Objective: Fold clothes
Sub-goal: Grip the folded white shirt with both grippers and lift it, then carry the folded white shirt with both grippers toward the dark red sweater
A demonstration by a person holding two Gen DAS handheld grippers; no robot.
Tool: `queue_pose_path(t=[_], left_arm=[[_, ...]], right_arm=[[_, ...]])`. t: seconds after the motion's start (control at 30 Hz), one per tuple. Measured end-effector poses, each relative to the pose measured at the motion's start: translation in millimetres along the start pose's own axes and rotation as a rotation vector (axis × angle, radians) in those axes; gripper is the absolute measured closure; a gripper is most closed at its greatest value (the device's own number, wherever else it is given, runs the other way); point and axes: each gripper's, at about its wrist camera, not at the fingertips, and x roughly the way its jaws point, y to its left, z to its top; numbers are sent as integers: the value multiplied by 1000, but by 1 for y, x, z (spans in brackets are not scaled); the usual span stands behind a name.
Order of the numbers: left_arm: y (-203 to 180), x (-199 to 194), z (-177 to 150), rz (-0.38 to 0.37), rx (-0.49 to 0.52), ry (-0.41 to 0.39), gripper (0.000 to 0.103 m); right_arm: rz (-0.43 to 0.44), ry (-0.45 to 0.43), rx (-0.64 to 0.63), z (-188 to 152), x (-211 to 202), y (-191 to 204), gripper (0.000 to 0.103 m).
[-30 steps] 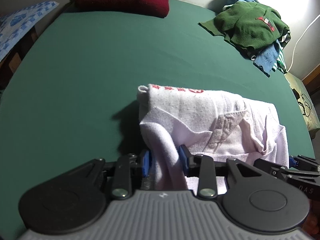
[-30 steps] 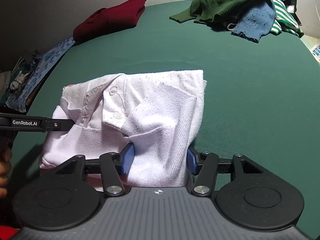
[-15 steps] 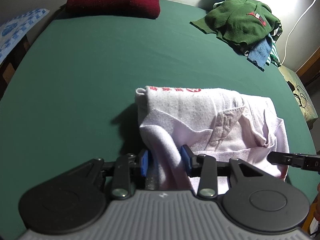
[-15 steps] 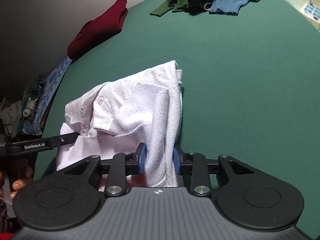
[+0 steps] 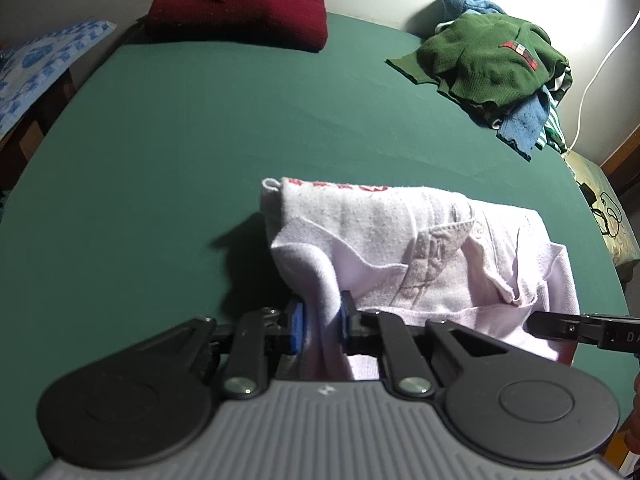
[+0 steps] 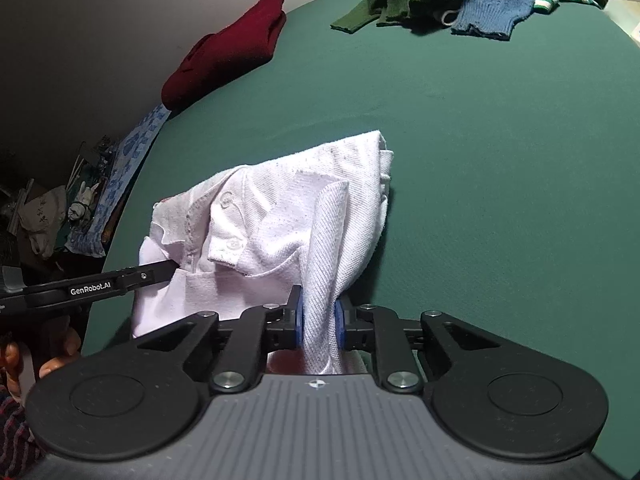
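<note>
— Lying near your edge of the green table [image 5: 200, 128], the folded white shirt [image 5: 400, 240] bunches up where you pinch it.

— Your hands?

— Both angle downward. Left tongs [image 5: 320, 320] and right tongs [image 6: 319, 314], two in all, are closing, blue pads pressing a fold each.

— Other clothes?

— One folded maroon sweater [image 5: 240, 12] and one mixed pile [image 5: 492, 64], both far across.

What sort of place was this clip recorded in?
Probably a home room: a table under green cloth, a folded dark red sweater by the wall, and a heap of unfolded clothes.
</note>
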Motion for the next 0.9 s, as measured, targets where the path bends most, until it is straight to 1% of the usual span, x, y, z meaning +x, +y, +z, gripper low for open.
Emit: queue_pose_path(t=[0.2,0.47,0.6,0.7,0.8,0.9], left_arm=[[-5,-11,5,16,-11,-29,95],[-17,-41,24,30,8,-106,97],[-19,-56,43,43,14,-141,100],[-18,-67,60,40,8,-163,100],[-19,-74,75,57,37,-191,101],[-15,-77,92,43,44,-203,101]], right_arm=[[35,-15,-52,7,-11,6,88],[81,-57,-116,31,-27,20,90],[115,-77,-136,51,-32,28,90],[143,-95,-145,68,-36,36,90],[176,-113,-152,84,-38,46,91],[195,-130,-168,99,-37,59,91]])
